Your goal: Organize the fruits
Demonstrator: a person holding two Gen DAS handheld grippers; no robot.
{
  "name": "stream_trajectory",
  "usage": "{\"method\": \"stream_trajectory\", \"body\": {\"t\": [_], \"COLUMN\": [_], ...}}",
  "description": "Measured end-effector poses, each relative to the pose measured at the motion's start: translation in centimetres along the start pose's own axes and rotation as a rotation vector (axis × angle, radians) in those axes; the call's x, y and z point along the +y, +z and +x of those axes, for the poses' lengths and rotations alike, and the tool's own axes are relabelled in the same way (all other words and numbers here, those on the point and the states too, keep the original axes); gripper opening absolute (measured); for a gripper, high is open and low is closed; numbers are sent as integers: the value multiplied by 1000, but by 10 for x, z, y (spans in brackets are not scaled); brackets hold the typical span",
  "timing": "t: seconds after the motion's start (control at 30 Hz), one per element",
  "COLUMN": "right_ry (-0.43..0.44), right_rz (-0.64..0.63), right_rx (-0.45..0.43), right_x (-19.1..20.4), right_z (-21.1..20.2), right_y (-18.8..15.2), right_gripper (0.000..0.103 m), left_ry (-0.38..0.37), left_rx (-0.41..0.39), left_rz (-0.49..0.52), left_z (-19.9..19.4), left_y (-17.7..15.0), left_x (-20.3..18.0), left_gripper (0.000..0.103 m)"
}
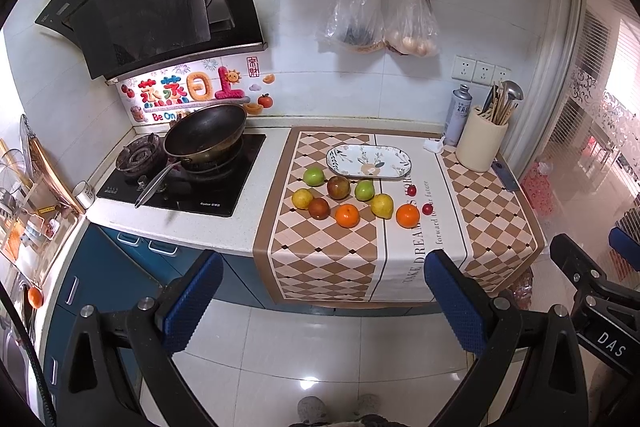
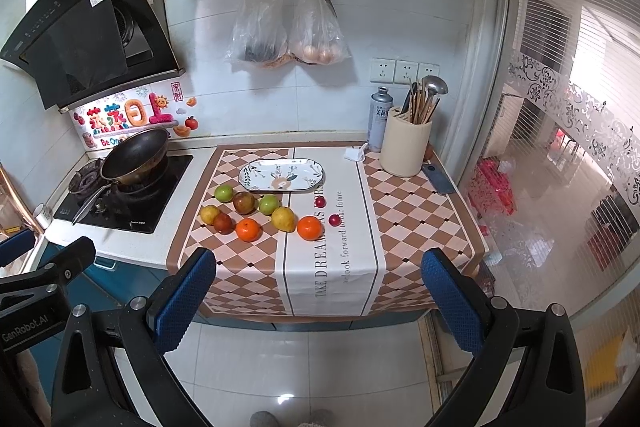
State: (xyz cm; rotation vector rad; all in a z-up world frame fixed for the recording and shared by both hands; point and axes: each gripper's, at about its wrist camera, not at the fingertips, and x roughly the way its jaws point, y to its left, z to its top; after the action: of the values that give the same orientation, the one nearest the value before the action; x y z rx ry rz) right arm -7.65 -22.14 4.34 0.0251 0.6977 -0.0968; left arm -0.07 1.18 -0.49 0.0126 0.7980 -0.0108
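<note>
1. The left tool [image 1: 324, 297] and the right tool [image 2: 320, 291] both hang released over the floor in front of the counter [image 2: 188, 163], blue pads spread wide and gripping nothing.
2. The oval patterned plate [image 2: 281, 175] lies on the checked cloth [image 2: 404, 219] with no fruit in it.
3. The fruits sit loose on the cloth just in front of the plate: two green apples [image 2: 223, 193], two yellow pears [image 2: 283, 219], two oranges [image 2: 309, 228], two dark reddish fruits [image 2: 245, 202] and two small red ones [image 2: 334, 220].
4. A cream holder [image 2: 405, 147] at the back right contains chopsticks and a ladle.
5. Two plastic bags [image 2: 258, 27] hang from the wall rail; one holds round pale items.
6. A wok [image 2: 136, 155] rests on the stove.
</note>
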Motion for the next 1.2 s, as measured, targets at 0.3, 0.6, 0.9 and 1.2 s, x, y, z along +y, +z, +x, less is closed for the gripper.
{"method": "stream_trajectory", "body": {"t": [0.3, 0.6, 0.9, 1.2], "right_ry": [0, 0, 0, 1], "right_rz": [2, 2, 2, 3], "right_rx": [0, 2, 2, 5], "right_x": [-1, -1, -1, -2], "right_z": [-2, -3, -3, -5], "right_y": [-3, -2, -3, -6], "right_gripper": [103, 103, 103, 103], "left_ry": [-1, -1, 0, -1], "left_rx": [0, 1, 1, 0], "left_rz": [1, 0, 2, -3], "left_z": [-4, -4, -4, -4], "left_y": [-1, 0, 0, -1], "left_x": [4, 3, 3, 4], "left_gripper": [103, 103, 103, 103]}}
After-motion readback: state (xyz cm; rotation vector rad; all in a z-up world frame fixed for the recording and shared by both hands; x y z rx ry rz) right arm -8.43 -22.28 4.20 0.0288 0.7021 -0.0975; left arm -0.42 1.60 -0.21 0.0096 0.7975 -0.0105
